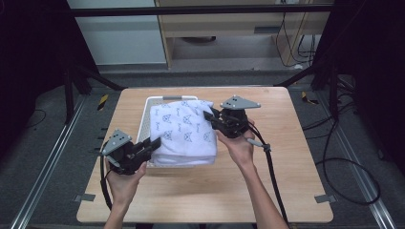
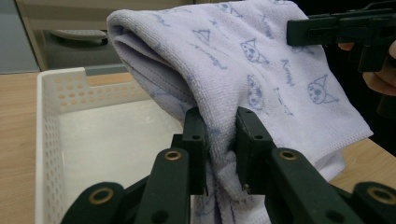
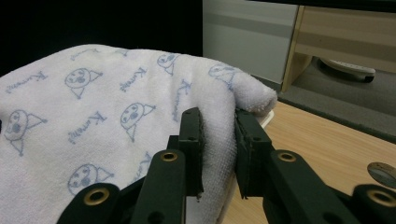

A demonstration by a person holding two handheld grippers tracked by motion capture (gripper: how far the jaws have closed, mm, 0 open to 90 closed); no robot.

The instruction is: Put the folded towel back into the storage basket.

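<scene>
Holding towel over basket | we clamp left tool, right tool on opposite edges | desk bare rightward

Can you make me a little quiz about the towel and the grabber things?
1. True or false: the folded white terry towel with blue cartoon faces lies flat on the wooden table.
2. What is the left black two-jaw gripper clamped on?
A. the rim of the white perforated plastic basket
B. a fold of the towel
C. a cable
3. Over which thing does the towel hang?

Key
1. False: both grippers hold it up.
2. B; the right black two-jaw gripper pinches the towel too.
3. The basket.
</scene>
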